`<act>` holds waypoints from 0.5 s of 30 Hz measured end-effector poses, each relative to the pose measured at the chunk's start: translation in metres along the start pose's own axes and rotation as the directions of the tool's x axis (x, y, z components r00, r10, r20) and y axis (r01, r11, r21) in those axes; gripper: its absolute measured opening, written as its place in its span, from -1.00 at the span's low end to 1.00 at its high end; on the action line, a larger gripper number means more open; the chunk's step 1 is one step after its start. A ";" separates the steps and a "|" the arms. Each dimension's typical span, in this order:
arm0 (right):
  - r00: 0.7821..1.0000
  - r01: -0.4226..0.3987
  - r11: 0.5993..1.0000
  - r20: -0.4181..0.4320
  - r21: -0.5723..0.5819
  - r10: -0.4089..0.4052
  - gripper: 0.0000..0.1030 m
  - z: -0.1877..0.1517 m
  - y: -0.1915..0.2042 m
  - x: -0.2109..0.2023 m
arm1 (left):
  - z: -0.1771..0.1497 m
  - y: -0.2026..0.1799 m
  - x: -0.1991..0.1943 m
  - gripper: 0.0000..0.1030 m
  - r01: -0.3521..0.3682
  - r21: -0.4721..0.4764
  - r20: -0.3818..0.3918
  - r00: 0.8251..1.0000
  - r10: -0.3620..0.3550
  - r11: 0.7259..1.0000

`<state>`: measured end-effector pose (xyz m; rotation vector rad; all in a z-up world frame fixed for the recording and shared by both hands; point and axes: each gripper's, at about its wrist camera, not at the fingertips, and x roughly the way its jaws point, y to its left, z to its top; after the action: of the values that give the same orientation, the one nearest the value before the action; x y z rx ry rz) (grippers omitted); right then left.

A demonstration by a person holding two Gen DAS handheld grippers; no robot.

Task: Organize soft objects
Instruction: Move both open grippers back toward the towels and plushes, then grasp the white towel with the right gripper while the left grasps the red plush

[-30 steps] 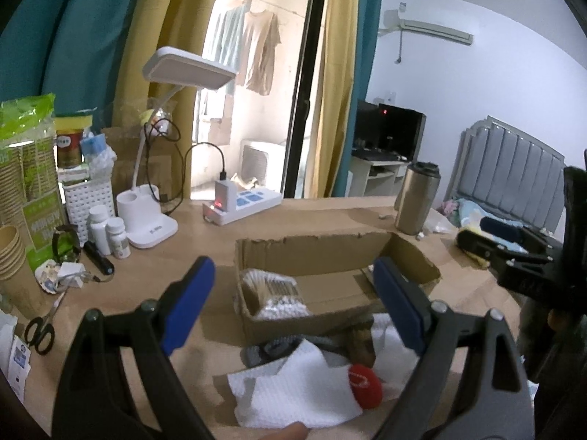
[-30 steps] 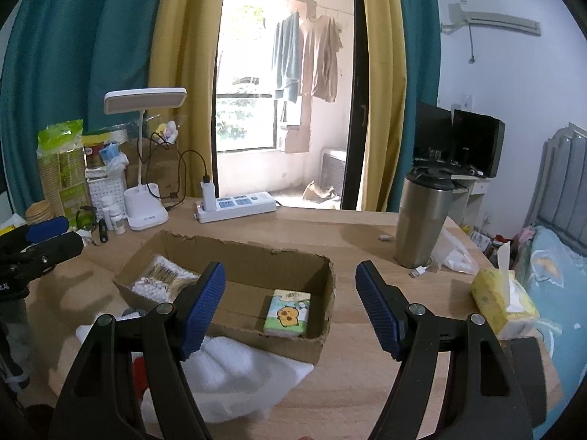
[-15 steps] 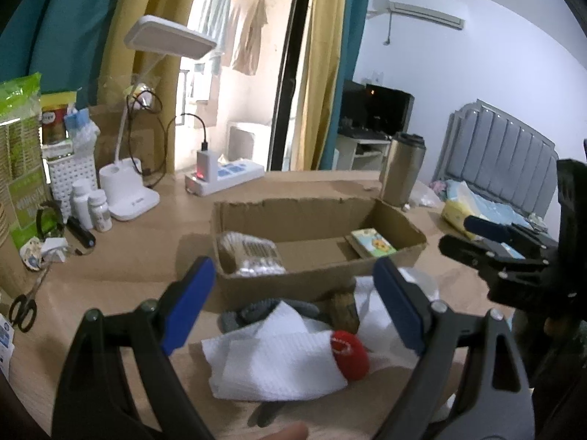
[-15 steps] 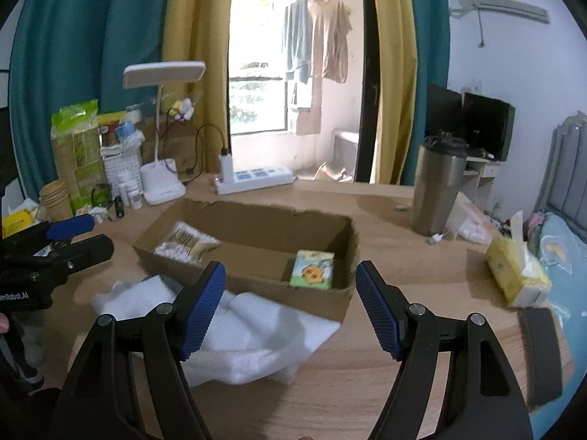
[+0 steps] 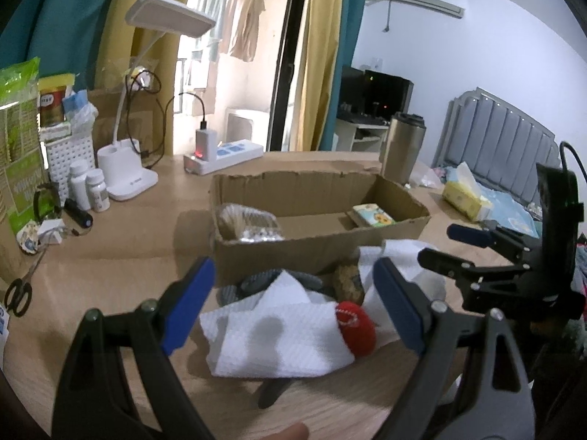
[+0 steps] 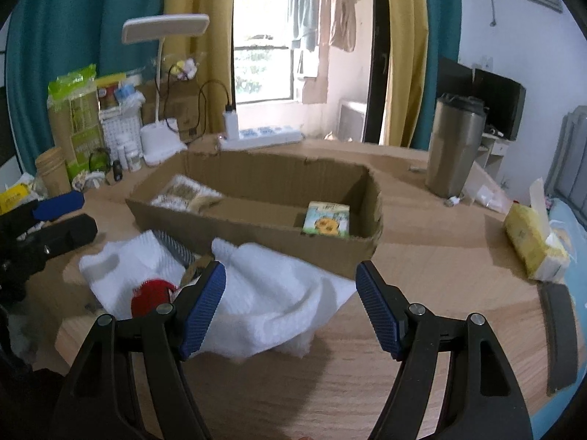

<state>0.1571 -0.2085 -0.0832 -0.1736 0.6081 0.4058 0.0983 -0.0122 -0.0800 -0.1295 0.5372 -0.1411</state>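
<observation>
A cardboard box stands on the wooden table. It holds a bag of cotton swabs and a small tissue pack. In front of it lie white towels, a red soft item, a grey sock and a brown item. My left gripper is open above the towel. My right gripper is open over the other towel; it also shows in the left wrist view.
A desk lamp, power strip, pill bottles, scissors and a basket stand at the left. A steel tumbler and a yellow tissue pack are at the right. A bed lies beyond the table's right edge.
Both grippers have moved down and closer to the pile of soft things in front of the box. Both stay open and empty.
</observation>
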 end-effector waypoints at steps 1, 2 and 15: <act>1.000 -0.002 1.000 -0.005 -0.003 0.002 0.49 -0.002 0.001 0.001 | -0.001 0.001 0.001 0.73 -0.001 -0.002 -0.004 1.000 0.001 1.000; 1.000 -0.007 1.000 -0.007 -0.007 0.007 0.49 -0.003 0.002 0.001 | -0.003 0.001 0.002 0.73 -0.001 -0.004 -0.010 1.000 0.001 1.000; 0.996 -0.022 1.000 -0.085 -0.020 0.020 -0.12 -0.022 0.007 0.029 | -0.013 -0.002 0.008 0.73 0.020 0.010 -0.054 0.998 -0.020 1.000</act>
<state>0.1639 -0.1988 -0.1186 -0.2052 0.6898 0.4272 0.0984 -0.0164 -0.0947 -0.1214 0.5893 -0.1671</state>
